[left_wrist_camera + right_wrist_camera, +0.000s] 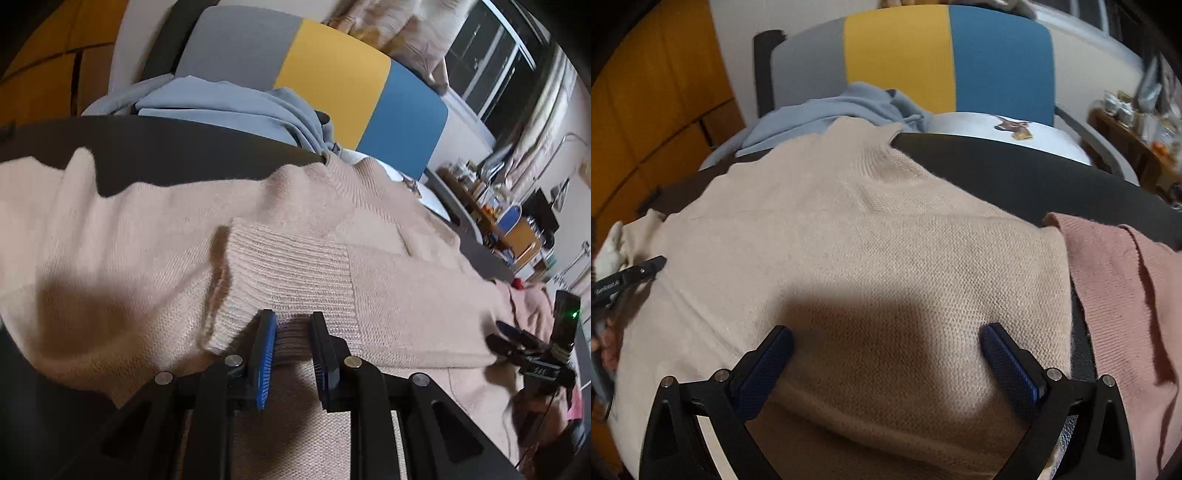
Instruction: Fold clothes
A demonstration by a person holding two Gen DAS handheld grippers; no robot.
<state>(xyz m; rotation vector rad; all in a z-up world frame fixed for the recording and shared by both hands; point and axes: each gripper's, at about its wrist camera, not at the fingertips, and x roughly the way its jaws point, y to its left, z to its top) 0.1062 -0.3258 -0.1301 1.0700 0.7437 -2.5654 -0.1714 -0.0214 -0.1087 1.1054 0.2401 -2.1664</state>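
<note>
A beige knit sweater (147, 240) lies spread on a dark surface, and the right wrist view shows its body (868, 240) lying flat. Its ribbed cuff (288, 266) is folded onto the body. My left gripper (292, 317) stands narrowly open with the cuff's edge between its blue pads, which do not clamp it. My right gripper (886, 330) hovers wide open just above the sweater's near part, nothing between its fingers. It also shows at the right edge of the left wrist view (496, 332). One finger (646, 267) of the left gripper shows at the far left.
A pink garment (1126, 288) lies right of the sweater. A blue-grey garment (229, 107) is heaped behind it on a chair with a grey, yellow and blue back (332, 74). The dark table edge (1034, 173) runs behind. Cluttered shelves (509, 221) stand far right.
</note>
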